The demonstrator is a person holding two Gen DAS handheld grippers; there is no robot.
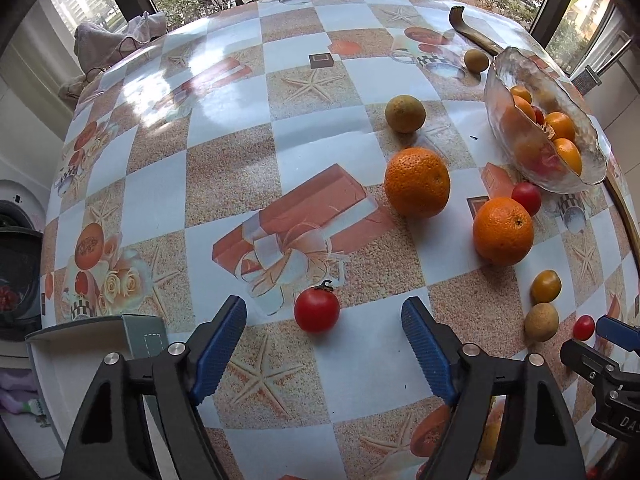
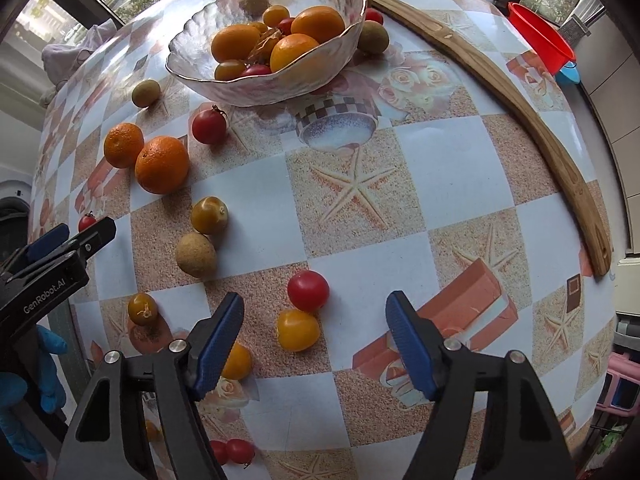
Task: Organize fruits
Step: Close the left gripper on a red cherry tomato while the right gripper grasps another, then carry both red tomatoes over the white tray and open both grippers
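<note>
A glass bowl (image 2: pixel 192 64) holding several oranges and tomatoes stands at the table's far side; it also shows in the left wrist view (image 1: pixel 496 92). My left gripper (image 1: pixel 324 320) is open, with a red tomato (image 1: pixel 317 309) just ahead between its fingers. Two oranges (image 1: pixel 417 181) (image 1: pixel 503 230) lie beyond it. My right gripper (image 2: pixel 315 322) is open and empty, just above a yellow tomato (image 2: pixel 298 329) and a red tomato (image 2: pixel 308 290). Loose fruit lies to its left: a tan round fruit (image 2: pixel 196 255), a yellow tomato (image 2: pixel 209 215), two oranges (image 2: pixel 161 164).
A curved wooden strip (image 2: pixel 520 92) runs along the table's right edge. A red basin (image 2: pixel 540 40) sits beyond it. A grey box (image 1: pixel 140 332) is by the left gripper. Cloth (image 1: pixel 112 36) lies at the far left corner. More small tomatoes (image 2: pixel 236 451) lie near the front edge.
</note>
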